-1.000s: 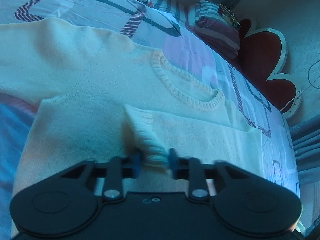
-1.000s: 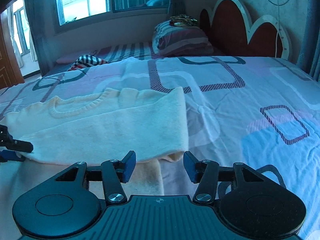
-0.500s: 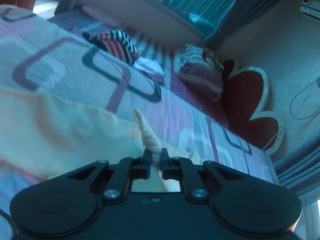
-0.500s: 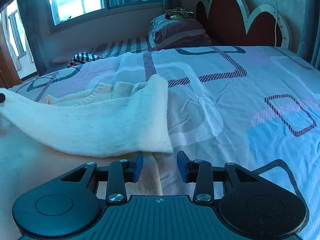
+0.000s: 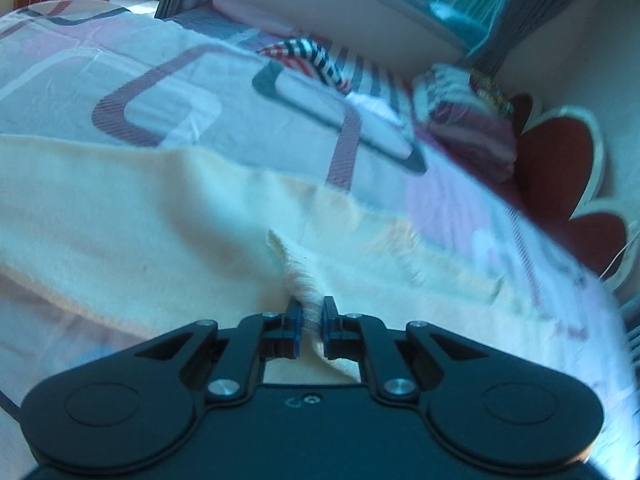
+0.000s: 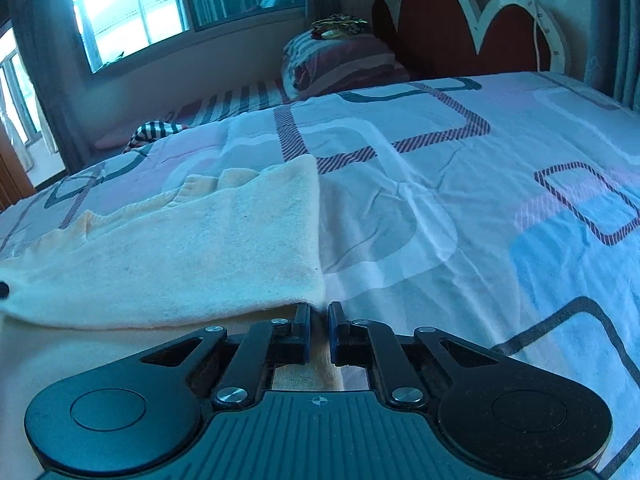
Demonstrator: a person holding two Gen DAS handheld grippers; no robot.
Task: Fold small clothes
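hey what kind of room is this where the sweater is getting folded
Most likely a bedroom. The cream sweater lies on a bed with a patterned sheet, a scalloped red headboard stands behind it, and striped pillows sit beside a curtained window.

The left gripper pinches a ribbed edge of the cream sweater, which lies spread on the patterned bed. A striped pillow sits beside the red headboard.

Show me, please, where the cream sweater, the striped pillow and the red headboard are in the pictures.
cream sweater (image 6: 180, 256): right wrist view, on the flat folded-over layer.
striped pillow (image 6: 340, 62): right wrist view, on its front side.
red headboard (image 6: 436, 36): right wrist view, on the left red lobe.
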